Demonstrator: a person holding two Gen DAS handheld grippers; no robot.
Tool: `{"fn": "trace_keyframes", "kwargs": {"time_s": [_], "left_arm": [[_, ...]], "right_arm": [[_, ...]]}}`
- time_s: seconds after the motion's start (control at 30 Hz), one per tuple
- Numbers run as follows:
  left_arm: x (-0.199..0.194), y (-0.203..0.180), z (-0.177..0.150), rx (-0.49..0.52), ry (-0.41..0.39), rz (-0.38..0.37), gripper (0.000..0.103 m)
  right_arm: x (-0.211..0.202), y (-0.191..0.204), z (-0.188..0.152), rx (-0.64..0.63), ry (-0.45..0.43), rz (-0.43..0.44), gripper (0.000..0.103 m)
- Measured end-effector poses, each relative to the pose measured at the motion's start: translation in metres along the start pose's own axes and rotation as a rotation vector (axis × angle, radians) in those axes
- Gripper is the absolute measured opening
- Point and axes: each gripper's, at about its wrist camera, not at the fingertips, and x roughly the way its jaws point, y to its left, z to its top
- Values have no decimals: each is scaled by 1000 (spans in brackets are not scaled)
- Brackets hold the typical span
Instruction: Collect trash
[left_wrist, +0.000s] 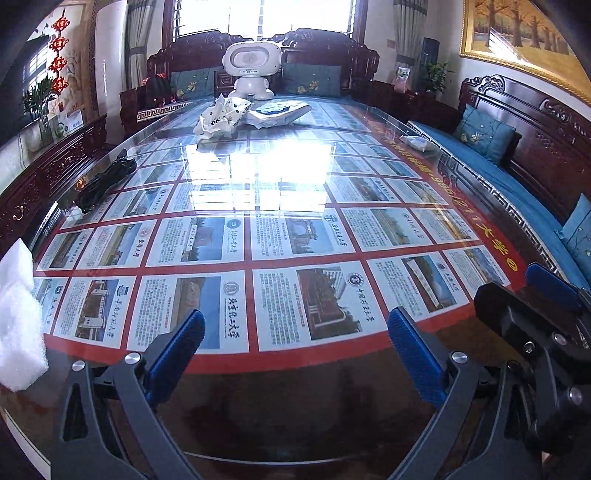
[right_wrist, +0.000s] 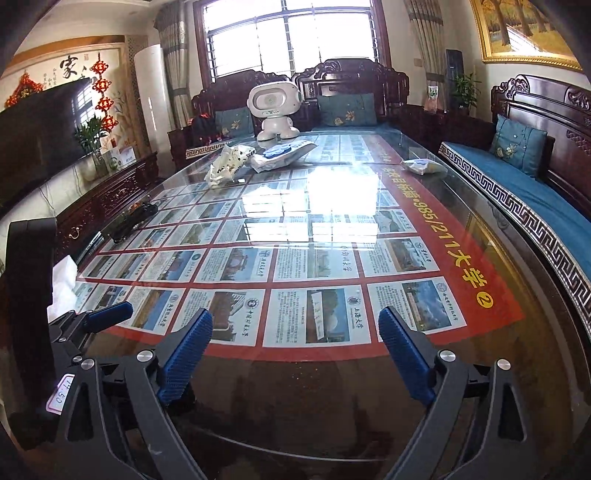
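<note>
Both the left gripper (left_wrist: 295, 349) and the right gripper (right_wrist: 295, 349) are held with fingers spread wide, nothing between them. The trash — a crumpled wrapper (left_wrist: 221, 118) and a flat white bag (left_wrist: 279, 112) — is seen well apart, at the far end of the glass table (left_wrist: 295, 406). A light wrapper could be pushed away across slick glass. "985/211" is read on the red poster (right_wrist: 424, 218).

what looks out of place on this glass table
Crumpled white wrappers and a flattened bag lie loose at the far end by the toy robot; white foam sits at the near left edge.
</note>
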Motion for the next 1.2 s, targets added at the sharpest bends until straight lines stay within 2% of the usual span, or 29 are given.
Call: {"fn": "trace_keyframes", "kwargs": {"time_s": [0.2, 0.37, 0.6, 0.7, 1.07, 1.2], "left_arm": [[19, -2, 13, 22, -1, 30, 99], [38, -5, 22, 31, 48, 35, 99], [45, -11, 25, 61, 64, 44, 99], [47, -14, 26, 74, 73, 60, 99], [68, -5, 28, 45, 161, 84, 99], [69, -2, 30, 38, 162, 76, 99]], "right_arm": [[26, -11, 10, 11, 10, -16, 89], [46, -21, 14, 34, 40, -23, 89], [53, -22, 15, 30, 54, -29, 89], [57, -25, 15, 37, 63, -46, 93], [83, -38, 16, 58, 173, -71, 94], [85, -43, 16, 79, 192, -70, 94]]}}
